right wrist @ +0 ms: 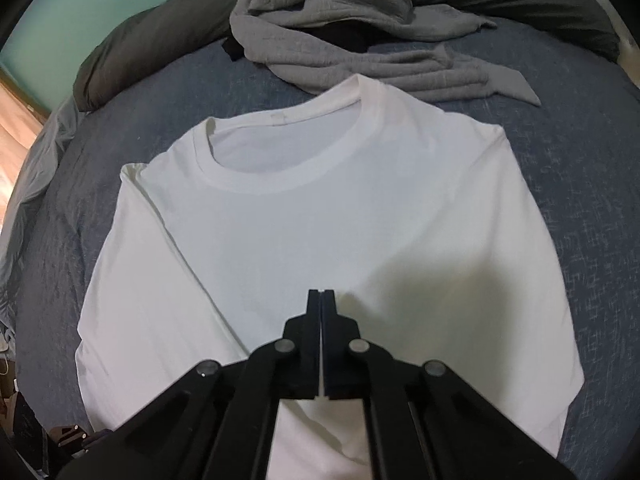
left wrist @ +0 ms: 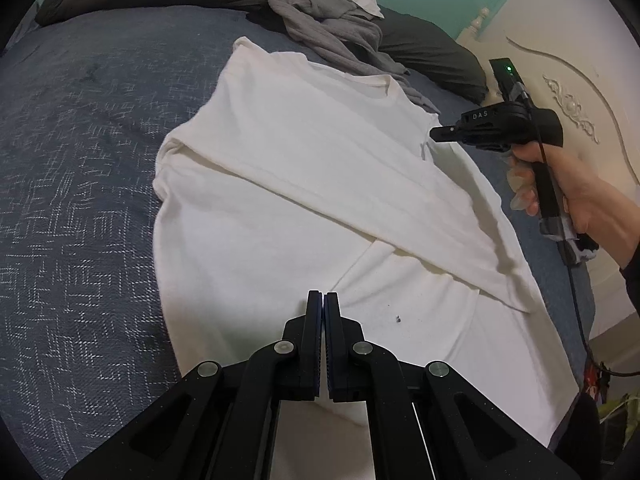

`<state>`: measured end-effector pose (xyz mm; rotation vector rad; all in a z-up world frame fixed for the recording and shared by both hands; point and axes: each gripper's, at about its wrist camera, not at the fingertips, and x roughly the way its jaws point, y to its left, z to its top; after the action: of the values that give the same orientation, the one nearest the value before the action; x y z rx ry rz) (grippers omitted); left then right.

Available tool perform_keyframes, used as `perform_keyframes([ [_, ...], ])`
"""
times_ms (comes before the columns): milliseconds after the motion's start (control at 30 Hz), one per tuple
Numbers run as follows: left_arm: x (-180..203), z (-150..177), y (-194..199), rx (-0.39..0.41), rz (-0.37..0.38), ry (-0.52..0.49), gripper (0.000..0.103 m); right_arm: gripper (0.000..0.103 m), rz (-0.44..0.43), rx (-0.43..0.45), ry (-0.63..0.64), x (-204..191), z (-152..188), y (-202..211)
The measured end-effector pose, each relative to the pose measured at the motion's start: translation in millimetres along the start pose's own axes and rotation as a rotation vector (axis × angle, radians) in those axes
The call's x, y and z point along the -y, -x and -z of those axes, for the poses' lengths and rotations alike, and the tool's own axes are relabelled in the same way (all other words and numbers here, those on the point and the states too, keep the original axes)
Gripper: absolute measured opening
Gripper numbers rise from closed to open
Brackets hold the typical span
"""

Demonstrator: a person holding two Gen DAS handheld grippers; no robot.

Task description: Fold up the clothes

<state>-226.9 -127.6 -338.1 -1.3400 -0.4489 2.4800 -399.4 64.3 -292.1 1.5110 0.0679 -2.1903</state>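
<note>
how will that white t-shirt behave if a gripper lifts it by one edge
The white t-shirt would probably go floppy and drape, since its sleeve already lies folded over flat. It looks thin, so likely light. The woven bedspread may drag on it slightly.

The white T-shirt (right wrist: 320, 220) is smooth, matt knit cloth with a ribbed collar band. The bedspread (left wrist: 80, 200) under it is dark blue woven cloth, rough-looking, flecked with pale thread. The grey garment (right wrist: 344, 40) is matt cloth with a crinkled, ribbed texture. The left gripper (left wrist: 322, 296) and right gripper (right wrist: 322, 294) are matt black plastic, faintly grainy, with dull silver metal pivot pins. The headboard (left wrist: 568, 80) looks smooth, cream-painted, with raised carved ornament.
</note>
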Motion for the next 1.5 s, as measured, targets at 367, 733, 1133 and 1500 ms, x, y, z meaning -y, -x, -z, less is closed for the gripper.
perform_keyframes([
  [367,0.1,3.8,-3.6,-0.038,0.006,-0.009,0.001,0.044,0.029,-0.143,0.007,-9.7,5.0,-19.8],
  [733,5.8,3.5,-7.5,-0.047,-0.002,-0.048,0.001,0.002,0.041,-0.136,0.018,-14.1,12.2,-15.9],
  [1133,0.3,-0.5,4.3,-0.02,-0.009,-0.032,0.001,0.002,-0.01,-0.055,-0.026,-16.7,3.6,-10.9],
  [1500,-13.2,4.8,-5.8,-0.049,-0.013,0.021,0.001,0.002,-0.052,0.013,-0.052,-15.7,-7.4,-22.0],
])
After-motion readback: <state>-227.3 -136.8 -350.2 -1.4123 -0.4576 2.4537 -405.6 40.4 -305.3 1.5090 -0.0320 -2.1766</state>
